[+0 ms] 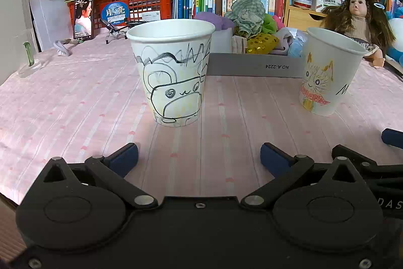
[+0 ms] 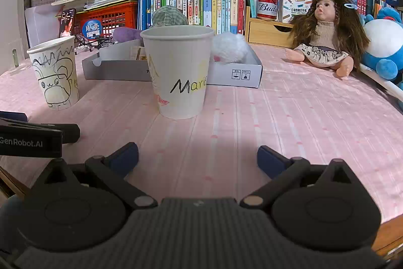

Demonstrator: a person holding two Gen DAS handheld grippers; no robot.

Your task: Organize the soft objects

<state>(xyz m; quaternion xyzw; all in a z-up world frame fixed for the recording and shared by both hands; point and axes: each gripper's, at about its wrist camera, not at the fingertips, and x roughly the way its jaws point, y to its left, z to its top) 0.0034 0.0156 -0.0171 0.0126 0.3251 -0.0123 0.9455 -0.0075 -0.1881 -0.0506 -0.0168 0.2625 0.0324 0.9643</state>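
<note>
Both my jaws are spread wide and hold nothing: the left gripper [image 1: 199, 155] faces the bear-drawn cup [image 1: 171, 72], the right gripper [image 2: 197, 155] the "Marie" cup [image 2: 177, 72], both held low and level over the pink-clothed bench [image 2: 277, 117]. Behind the cups, toward the far edge, the grey box [image 1: 252, 66] holds the soft objects [image 1: 249, 17] heaped together. Whether sorting is finished or pending, I cannot tell.

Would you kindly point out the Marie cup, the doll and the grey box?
Marie cup [image 2: 180, 75]: right wrist view, front wall.
Doll [image 2: 327, 33]: right wrist view, chest.
Grey box [image 1: 252, 66]: left wrist view, front wall.
</note>
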